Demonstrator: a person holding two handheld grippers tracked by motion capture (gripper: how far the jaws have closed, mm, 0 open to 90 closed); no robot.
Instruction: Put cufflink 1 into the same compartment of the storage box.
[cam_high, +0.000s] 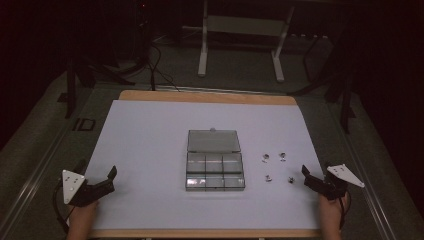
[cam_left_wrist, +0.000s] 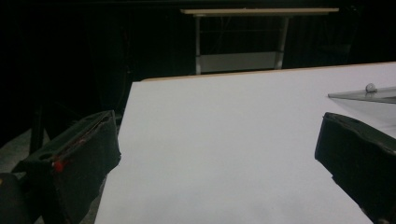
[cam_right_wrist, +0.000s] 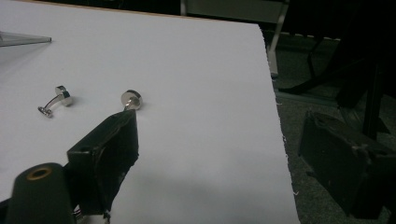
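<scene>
Evidently the work in hand is putting the small metal studs into the clear box (cam_high: 215, 167), which sits open at the middle of the worktop (cam_high: 150, 135) with its lid (cam_high: 213, 141) laid back on the far side. Both claws are low at the near edge, well apart from each other and holding nothing: the left claw (cam_high: 101, 181) has its jaws spread over bare white surface, and the right claw (cam_high: 311, 178) has its jaws spread as well, just beside the nearest stud (cam_high: 290, 178). In the right gripper view that stud (cam_right_wrist: 131, 99) stands just past the tip of one jaw, while another stud (cam_right_wrist: 56, 100) lies on its side farther off. To do the pickup well, I judge the right claw should swing a little toward the box so the nearest stud falls between the jaws, come down until the pads bracket its post or head, and close gently, since such a small rounded piece could roll or squirt out. The left claw could usefully move up to steady the box before any drop. Counted from the high view: four studs, two in a far pair (cam_high: 265, 158) (cam_high: 282, 156) and two in a near pair, the other at (cam_high: 268, 178), all lying to the right of the box; one box with six compartments, three across and two deep, which look empty; one lid; two claws.
</scene>
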